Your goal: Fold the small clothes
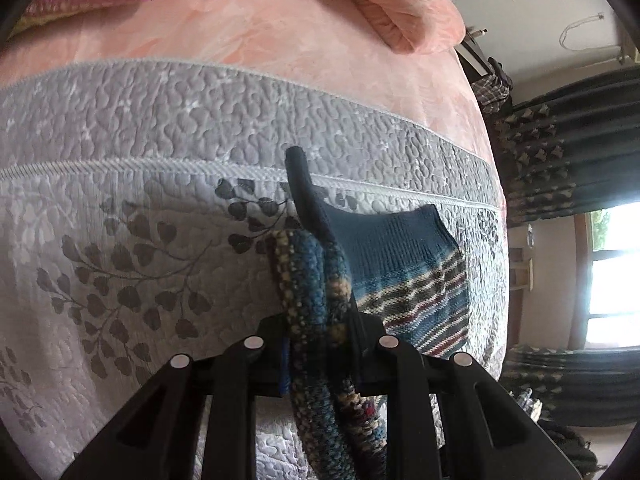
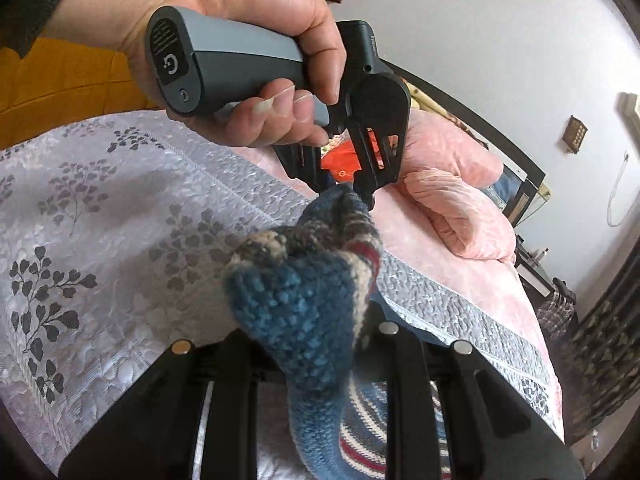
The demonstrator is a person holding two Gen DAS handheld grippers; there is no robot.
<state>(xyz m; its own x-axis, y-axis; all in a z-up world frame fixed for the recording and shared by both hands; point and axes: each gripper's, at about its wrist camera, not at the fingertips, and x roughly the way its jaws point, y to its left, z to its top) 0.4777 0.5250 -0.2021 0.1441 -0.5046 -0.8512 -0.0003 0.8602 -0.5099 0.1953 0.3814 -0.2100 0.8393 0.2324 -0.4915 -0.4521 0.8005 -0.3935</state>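
Here, a big bed (image 1: 280, 40) wears a grey leafy cover (image 1: 120, 240). Above it hangs a blue striped knit piece (image 1: 404, 280). The left tool (image 2: 362, 192) pinches one end, and the right tool (image 2: 320, 344) pinches the other end.

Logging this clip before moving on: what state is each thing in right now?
Left tool: shut on the sock.
Right tool: shut on the sock.
Sock: bunched, lifted between both tools.
Grey quilt: spread flat.
Pink blanket: rolled up.
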